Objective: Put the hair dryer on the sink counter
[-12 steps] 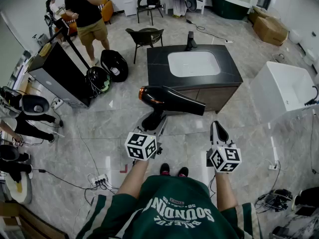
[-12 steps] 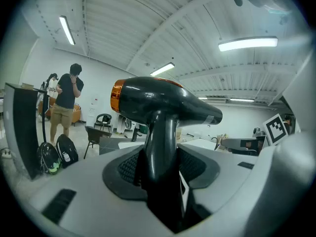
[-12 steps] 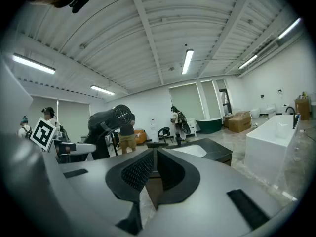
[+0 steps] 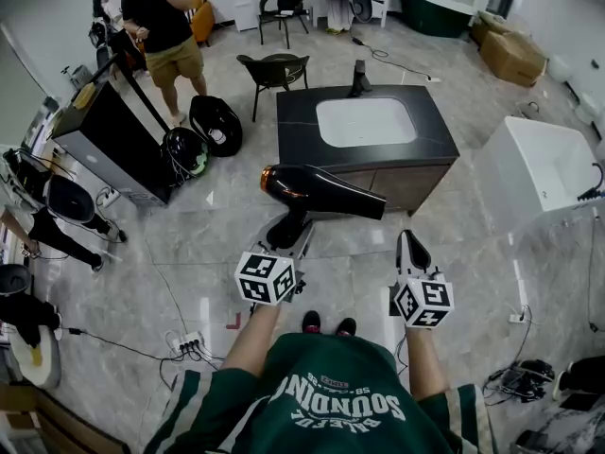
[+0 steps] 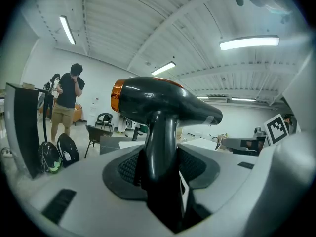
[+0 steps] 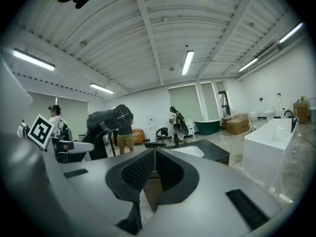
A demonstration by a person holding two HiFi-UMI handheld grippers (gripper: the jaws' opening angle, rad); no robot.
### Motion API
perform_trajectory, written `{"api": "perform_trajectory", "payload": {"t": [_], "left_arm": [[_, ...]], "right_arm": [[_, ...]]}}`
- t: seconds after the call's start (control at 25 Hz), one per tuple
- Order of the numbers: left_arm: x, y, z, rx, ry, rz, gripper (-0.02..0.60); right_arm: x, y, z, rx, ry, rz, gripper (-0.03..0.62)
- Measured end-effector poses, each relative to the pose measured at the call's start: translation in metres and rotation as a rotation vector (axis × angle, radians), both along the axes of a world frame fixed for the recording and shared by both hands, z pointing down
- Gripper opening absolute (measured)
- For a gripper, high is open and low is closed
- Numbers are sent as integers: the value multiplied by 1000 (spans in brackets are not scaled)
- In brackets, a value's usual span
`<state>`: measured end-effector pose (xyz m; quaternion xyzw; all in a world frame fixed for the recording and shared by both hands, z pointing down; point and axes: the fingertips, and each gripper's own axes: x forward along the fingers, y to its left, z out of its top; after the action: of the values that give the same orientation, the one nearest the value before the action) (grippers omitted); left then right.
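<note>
Two grippers show in the lower middle of the head view. The left gripper [image 4: 289, 238] clamps the handle of the glossy black plastic hair dryer [image 4: 321, 189] with a copper rear ring, held in the air at frame centre, just below the dark stone sink counter [image 4: 301, 132] with its white basin. The right gripper [image 4: 413, 250], lower right, has its jaws pressed together on nothing

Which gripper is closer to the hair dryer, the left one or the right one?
Left. The left gripper clamps the hair dryer by its handle. The right gripper sits apart, off to the dryer's right, shut and empty.
</note>
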<state>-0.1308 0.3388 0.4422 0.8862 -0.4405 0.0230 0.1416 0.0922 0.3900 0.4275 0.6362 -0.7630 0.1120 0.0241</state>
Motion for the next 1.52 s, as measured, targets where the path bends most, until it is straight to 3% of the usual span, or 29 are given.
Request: {"api": "perform_trajectory", "payload": {"t": [1.04,1.52], "left_arm": [[27,1,4,-7,-7,-111,192],[37,-40,8,15,-5,-133,192]], "right_arm": [[37,-6,6,6,6,-106,44],[33,-54,19,14,11,-159,44]]}}
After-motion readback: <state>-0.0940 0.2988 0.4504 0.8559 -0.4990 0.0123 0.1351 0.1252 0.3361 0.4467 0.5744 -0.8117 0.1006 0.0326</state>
